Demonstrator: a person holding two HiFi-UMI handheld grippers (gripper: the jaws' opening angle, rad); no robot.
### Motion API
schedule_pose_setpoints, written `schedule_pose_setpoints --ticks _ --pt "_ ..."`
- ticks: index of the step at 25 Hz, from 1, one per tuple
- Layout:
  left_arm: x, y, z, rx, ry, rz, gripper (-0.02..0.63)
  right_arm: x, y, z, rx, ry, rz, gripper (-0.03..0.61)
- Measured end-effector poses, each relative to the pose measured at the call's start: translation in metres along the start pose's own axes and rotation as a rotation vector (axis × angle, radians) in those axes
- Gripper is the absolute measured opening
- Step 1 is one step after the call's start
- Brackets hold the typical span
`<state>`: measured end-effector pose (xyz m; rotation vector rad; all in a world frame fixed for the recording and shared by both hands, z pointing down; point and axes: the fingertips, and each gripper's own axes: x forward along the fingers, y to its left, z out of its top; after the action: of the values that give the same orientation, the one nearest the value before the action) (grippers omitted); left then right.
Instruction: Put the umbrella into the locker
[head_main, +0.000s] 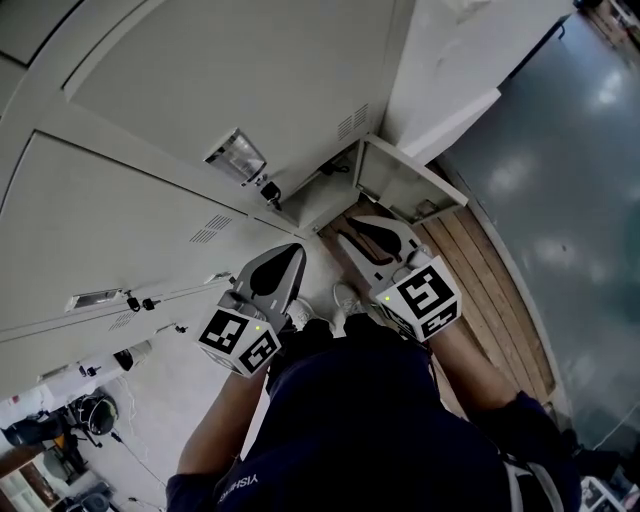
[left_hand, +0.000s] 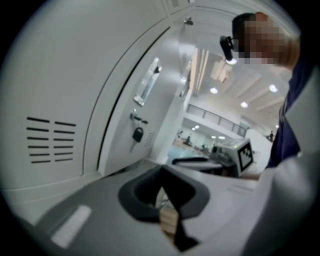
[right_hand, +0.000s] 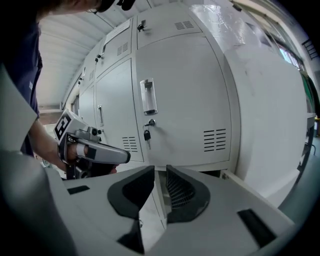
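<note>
The grey locker bank (head_main: 200, 90) fills the upper left of the head view. Its doors are shut except for one low compartment (head_main: 405, 165) at the end of the row, which stands open just ahead of the grippers. Its interior is largely hidden, and where the umbrella lies cannot be told from any view.

Wooden planks (head_main: 490, 290) run beside the lockers, and a glossy grey-green floor (head_main: 580, 170) lies beyond them. The person, in a dark top (head_main: 370, 420), stands facing the bank, with pale shoes (head_main: 345, 300) showing between the two tools.

The left gripper (head_main: 296, 250) is held near a shut door. In the left gripper view its jaws meet at the tips (left_hand: 161, 172) with nothing between them, and only floor shows through the gap behind the tips. The right gripper (head_main: 347, 238) points toward the open compartment. In the right gripper view its jaws (right_hand: 160, 170) stand a narrow gap apart and hold nothing. Each tool carries a marker cube (head_main: 240, 340) (head_main: 432, 298) at its rear.

The shut door ahead of the right gripper has a recessed handle (right_hand: 146, 96), vent slots (right_hand: 215, 140) and a key (right_hand: 147, 135) hanging in its lock.
</note>
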<state>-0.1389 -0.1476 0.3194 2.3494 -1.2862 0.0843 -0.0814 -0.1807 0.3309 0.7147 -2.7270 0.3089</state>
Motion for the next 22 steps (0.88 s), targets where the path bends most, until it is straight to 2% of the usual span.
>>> schedule_pose_setpoints --ticks 7,16,22 --pt "0.004 0.003 0.016 0.004 -0.025 -0.009 0.002 -0.009 0.004 0.025 -0.028 -0.04 -0.009 0.037" --pt "0.008 0.012 0.016 -0.002 -0.024 -0.016 0.002 0.001 0.012 0.02 -0.034 -0.017 0.036 0.009" --pt "0.01 0.015 0.013 -0.013 -0.019 -0.021 0.002 0.007 0.013 0.016 -0.053 0.017 0.034 0.008"
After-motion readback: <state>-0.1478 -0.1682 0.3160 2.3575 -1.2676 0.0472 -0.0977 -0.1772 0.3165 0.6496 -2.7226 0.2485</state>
